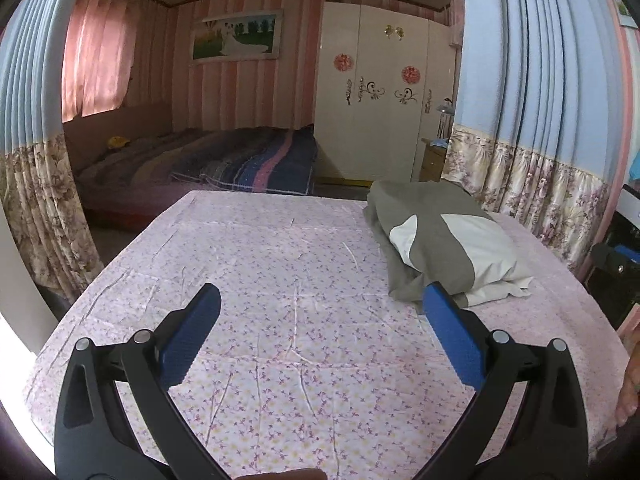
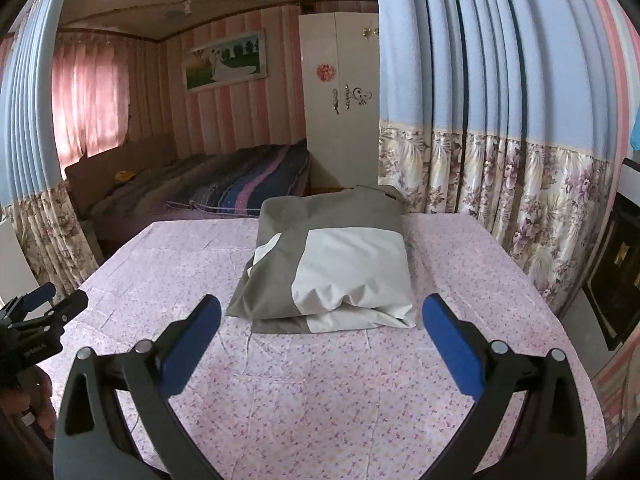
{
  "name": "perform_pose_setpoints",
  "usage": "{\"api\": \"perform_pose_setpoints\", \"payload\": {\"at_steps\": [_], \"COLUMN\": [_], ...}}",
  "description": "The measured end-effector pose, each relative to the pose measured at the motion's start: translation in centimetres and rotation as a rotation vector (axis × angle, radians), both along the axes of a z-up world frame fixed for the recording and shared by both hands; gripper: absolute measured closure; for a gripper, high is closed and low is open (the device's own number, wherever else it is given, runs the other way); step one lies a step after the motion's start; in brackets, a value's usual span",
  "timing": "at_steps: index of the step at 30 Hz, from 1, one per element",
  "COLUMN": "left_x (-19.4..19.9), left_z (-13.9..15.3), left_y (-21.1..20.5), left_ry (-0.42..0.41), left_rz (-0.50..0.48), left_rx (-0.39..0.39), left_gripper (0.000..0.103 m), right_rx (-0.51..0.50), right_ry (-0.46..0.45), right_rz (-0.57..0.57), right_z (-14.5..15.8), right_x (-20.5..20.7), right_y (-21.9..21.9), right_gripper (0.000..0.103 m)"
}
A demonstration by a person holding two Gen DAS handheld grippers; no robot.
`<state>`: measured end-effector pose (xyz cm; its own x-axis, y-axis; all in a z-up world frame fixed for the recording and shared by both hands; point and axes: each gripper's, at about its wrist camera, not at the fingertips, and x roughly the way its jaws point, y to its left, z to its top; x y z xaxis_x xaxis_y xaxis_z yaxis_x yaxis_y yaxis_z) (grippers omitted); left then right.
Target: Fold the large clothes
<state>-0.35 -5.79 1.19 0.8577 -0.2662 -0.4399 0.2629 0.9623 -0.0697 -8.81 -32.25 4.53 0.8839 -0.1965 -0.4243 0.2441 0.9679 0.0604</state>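
Observation:
A grey and white garment [image 2: 332, 264] lies folded into a thick rectangular bundle on the pink floral cloth of the table [image 2: 320, 400]. It sits at the far right of the table in the left wrist view [image 1: 440, 240]. My right gripper [image 2: 320, 316] is open and empty, just in front of the bundle's near edge. My left gripper [image 1: 320, 308] is open and empty over bare cloth, left of the bundle. It also shows at the left edge of the right wrist view [image 2: 44, 300].
Blue and floral curtains [image 2: 500, 140] hang close behind the table on the right. A bed with a striped blanket [image 1: 224, 160] and a white wardrobe [image 1: 380, 92] stand beyond. A dark cabinet [image 2: 616, 272] is at the right.

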Motion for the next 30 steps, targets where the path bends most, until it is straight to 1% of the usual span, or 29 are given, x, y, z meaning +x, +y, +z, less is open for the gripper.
{"api": "perform_pose_setpoints", "payload": {"at_steps": [6,12,16,22,30], "left_x": [0.2,0.3,0.1,-0.2,-0.9], "left_z": [-0.2,-0.3,-0.3,-0.4,-0.2], "left_y": [0.2,0.5,0.7,0.9,0.6], "left_ry": [0.005,0.008,-0.003,0.006,0.0], "left_rz": [0.02,0.02,0.017,0.018,0.019], "left_rx": [-0.002,-0.007,-0.021,-0.035,-0.012], "left_gripper": [0.003,0.003,0.003,0.003,0.003], "right_rx": [-0.003,-0.013,-0.011,-0.01,-0.016], "right_ry": [0.007,0.012,0.012,0.012,0.02], "right_rz": [0.007,0.009,0.009,0.008,0.004], "right_z": [0.0,-0.2,-0.2,-0.3,-0.5], "right_x": [0.0,0.1,0.1,-0.1,-0.3], "right_y": [0.4,0.6,0.6,0.7,1.0], "right_gripper": [0.002,0.002,0.002,0.002,0.002]}}
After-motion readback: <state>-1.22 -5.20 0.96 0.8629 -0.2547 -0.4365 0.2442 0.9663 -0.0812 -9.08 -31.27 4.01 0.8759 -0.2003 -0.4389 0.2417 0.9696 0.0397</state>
